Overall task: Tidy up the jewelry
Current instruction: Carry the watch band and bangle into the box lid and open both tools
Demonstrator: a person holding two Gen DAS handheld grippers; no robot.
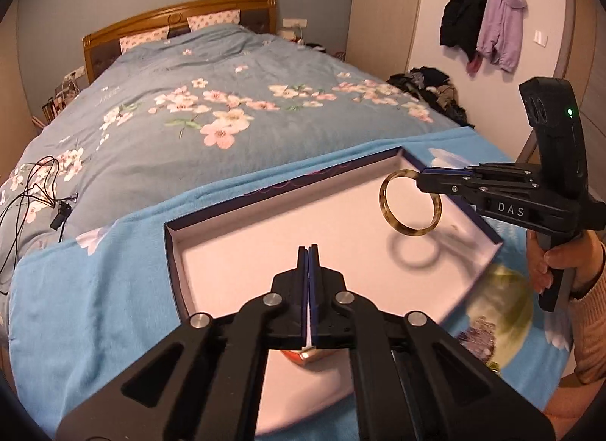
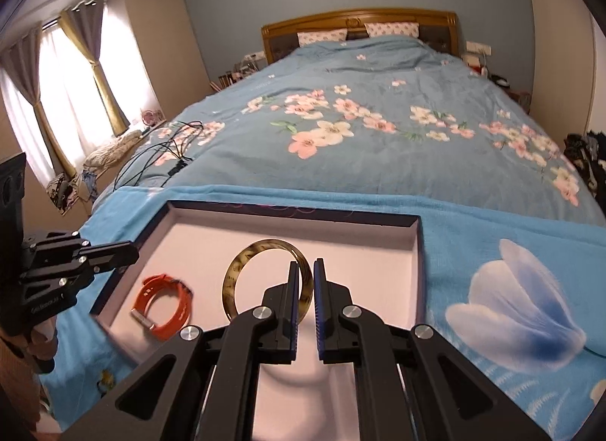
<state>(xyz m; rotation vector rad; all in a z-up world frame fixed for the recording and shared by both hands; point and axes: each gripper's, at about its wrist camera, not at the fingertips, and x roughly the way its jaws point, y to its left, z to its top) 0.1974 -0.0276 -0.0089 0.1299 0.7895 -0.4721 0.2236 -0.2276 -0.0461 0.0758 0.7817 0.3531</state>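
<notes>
Here, holding a bangle (image 1: 411, 203) above the box (image 1: 235, 196), right gripper (image 2: 306, 299) clamped on its rim at 3 o'clock, likely for lowering beside the orange band (image 2: 163, 308); left gripper (image 1: 308, 251) pressed together, empty.

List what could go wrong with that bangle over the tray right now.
1. The right claw pinches the amber bangle only at one spot on its rim, above the tray; it could swivel or slip out and drop.
2. Released from up there, it may roll or bounce over the low tray wall onto the blue blanket.
3. Set down further left, it might land on the orange watch band.
</notes>
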